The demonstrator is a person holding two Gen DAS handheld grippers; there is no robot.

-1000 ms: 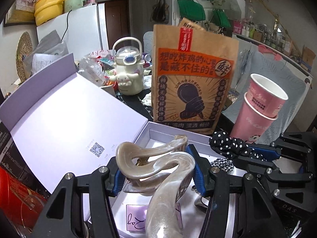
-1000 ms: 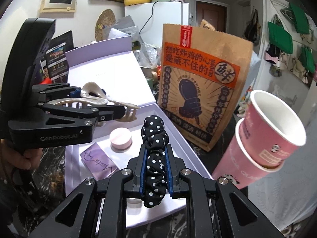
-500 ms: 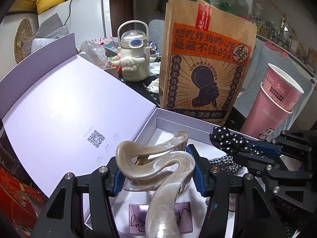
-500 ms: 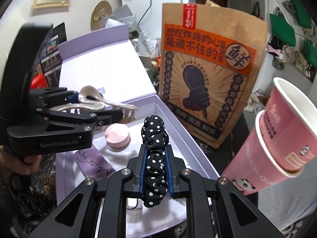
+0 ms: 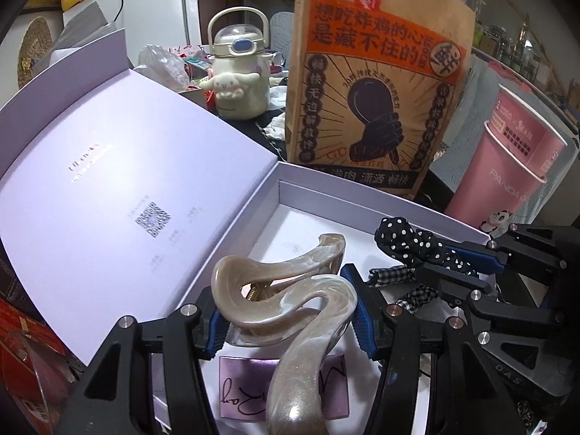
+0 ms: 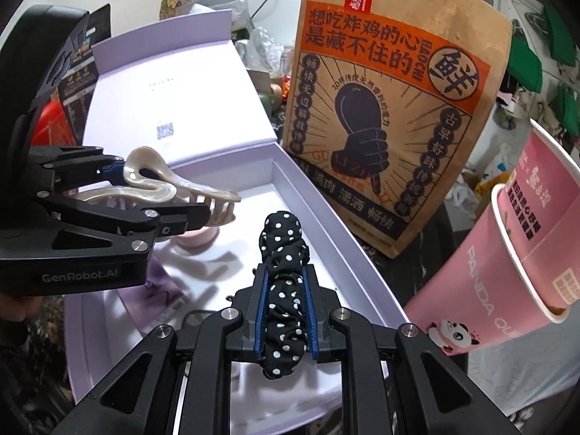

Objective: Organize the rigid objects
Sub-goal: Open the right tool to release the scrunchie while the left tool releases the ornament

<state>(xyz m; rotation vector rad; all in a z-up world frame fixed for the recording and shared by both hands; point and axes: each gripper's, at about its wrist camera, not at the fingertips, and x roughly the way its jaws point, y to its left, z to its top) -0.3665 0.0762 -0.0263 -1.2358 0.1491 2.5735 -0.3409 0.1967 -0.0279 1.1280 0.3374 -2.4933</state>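
The left claw [image 5: 288,320] pinches a large pearl-beige plastic hair clip [image 5: 290,304] between its two blue pads; the clip fills the gap between them, its curved handle bends back toward the camera and its toothed end points forward over the open pale lilac cardboard box [image 5: 362,195]. In the right wrist view the same clip [image 6: 163,185] hangs above the white floor of the box, over a small round pink case [image 6: 197,237] that lies inside. The right claw [image 6: 286,311] is pressed together on a black fabric scrunchie with white dots [image 6: 284,272], and its jaws are just starting to open; the scrunchie stands between the pads and its upper end reaches out past the tips, above the box floor near the right wall. A lilac card with dark handwriting [image 5: 239,388] lies flat on the box floor under the left claw. The lid of the box stands open to the left. Behind the box stands a brown paper bag with an orange label [image 6: 391,108], and to the right of it two stacked pink paper cups [image 6: 507,264] lean on the desk.
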